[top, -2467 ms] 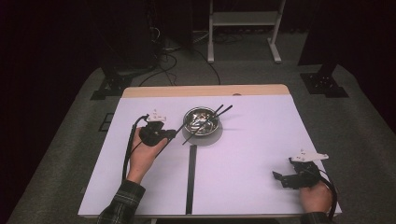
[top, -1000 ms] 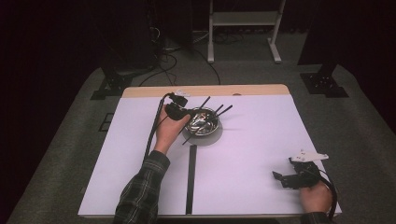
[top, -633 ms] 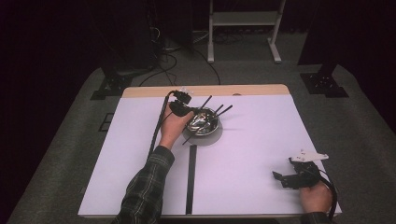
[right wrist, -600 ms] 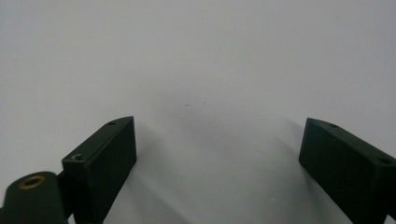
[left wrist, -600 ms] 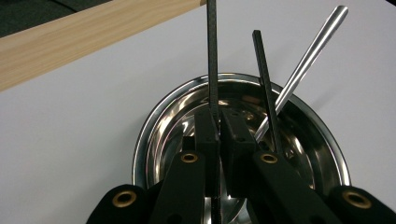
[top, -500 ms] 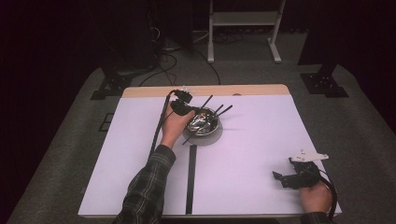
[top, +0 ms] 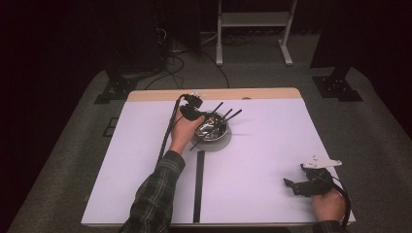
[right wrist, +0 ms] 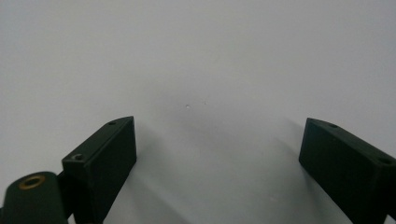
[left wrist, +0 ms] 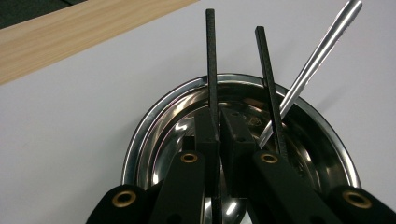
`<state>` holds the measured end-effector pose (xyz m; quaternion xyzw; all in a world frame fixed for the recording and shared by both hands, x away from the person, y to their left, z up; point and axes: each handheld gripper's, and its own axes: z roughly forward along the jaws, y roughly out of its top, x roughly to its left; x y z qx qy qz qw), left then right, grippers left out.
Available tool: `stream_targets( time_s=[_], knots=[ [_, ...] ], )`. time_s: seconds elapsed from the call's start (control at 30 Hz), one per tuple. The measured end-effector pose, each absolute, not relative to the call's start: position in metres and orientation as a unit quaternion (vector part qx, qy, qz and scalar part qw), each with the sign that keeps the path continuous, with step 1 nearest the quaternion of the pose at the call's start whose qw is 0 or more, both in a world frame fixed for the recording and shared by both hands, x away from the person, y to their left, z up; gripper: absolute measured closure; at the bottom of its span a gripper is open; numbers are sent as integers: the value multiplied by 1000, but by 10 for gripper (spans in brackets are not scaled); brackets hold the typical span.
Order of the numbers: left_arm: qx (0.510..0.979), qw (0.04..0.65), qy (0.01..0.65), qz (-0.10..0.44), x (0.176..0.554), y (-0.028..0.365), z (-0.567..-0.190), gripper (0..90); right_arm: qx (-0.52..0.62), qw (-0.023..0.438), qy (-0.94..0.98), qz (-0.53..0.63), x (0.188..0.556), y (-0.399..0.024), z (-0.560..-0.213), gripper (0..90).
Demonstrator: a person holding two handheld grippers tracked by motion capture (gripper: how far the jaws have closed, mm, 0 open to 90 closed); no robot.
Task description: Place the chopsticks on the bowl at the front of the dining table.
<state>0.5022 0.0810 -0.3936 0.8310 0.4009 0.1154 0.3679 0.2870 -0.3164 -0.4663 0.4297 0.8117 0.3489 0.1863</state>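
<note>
1. Black stick (left wrist: 211, 70): a thin, ribbed rod clamped between the pads of my left gripper (left wrist: 219, 135). It leans out over the far rim of the steel bowl (left wrist: 154, 116). Risk: the pads hold only a short stretch of it, so it may pivot or slide out when I lift.

2. Second black stick (left wrist: 270, 84): lies just right of the first, outside my grip and against the right jaw. Risk: it may be dragged along and flipped onto the table.

3. Silver handle (left wrist: 317, 56): slants from the bowl up to the right, crossing close behind the second stick. Risk: a snag here would rattle the whole bundle.

4. Steel bowl (top: 214, 132): sits at the far middle of the white table (top: 272, 145), at the far end of the black stripe (top: 198, 184). It looks light and smooth, so a sideways pull could skid or tip it.

5. Left gripper (top: 193, 110): clenched on the first stick, over the bowl's left side. Risk: its cable (top: 167, 136) may tug my wrist.

6. Right gripper (top: 311, 182): spread wide, holding nothing, resting at the near right. Little hazard.
</note>
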Motion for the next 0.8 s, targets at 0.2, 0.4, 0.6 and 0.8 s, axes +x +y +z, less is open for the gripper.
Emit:
stream_targets(
  time_s=[0.2,0.4,0.6,0.8],
  knots=[
    [831,367,403,115,504,81,-397,864,430,186,812,349,287,-316,-466,95],
    [830,368,402,115,505,82,-398,861,430,186,812,349,287,-316,-466,95],
    [828,372,401,120,503,84,-395,789,430,187,812,349,287,-316,-466,95],
    [823,381,401,126,497,93,-383,736,430,187,812,349,287,-316,-466,95]
  ],
)
